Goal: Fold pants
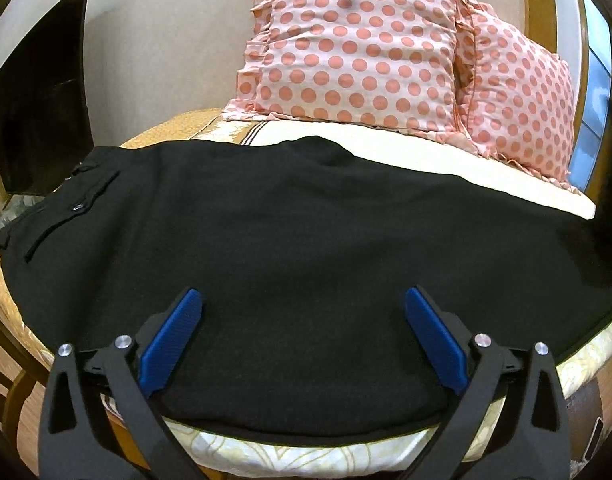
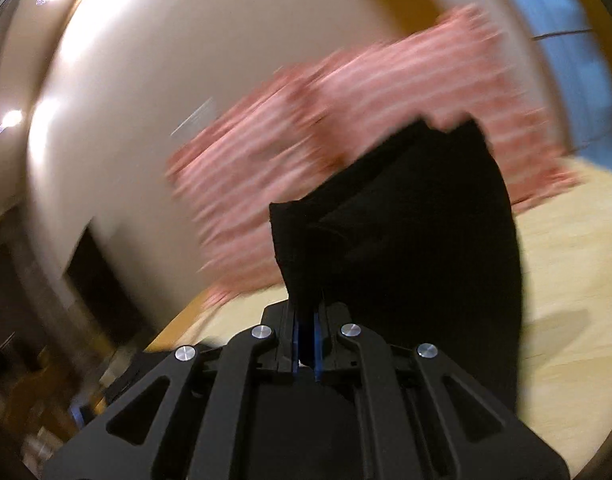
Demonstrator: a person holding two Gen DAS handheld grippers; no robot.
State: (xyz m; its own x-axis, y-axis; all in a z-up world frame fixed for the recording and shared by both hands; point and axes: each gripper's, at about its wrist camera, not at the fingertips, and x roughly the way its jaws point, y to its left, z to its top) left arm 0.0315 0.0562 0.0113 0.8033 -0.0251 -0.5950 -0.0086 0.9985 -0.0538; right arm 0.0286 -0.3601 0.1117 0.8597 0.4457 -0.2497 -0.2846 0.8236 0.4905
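Note:
Black pants (image 1: pixel 290 240) lie spread across the bed, waistband and back pocket at the left. My left gripper (image 1: pixel 304 300) is open, its blue pads just above the near part of the pants, holding nothing. In the blurred right wrist view my right gripper (image 2: pixel 306 312) is shut on the leg end of the pants (image 2: pixel 417 232) and holds it lifted above the bed, the cloth hanging down to the right.
Two pink polka-dot pillows (image 1: pixel 357 48) lean at the head of the bed. The bedspread (image 1: pixel 313 452) shows along the near edge and in the right wrist view (image 2: pixel 577 280). A dark screen (image 1: pixel 42 92) stands at the left by the wall.

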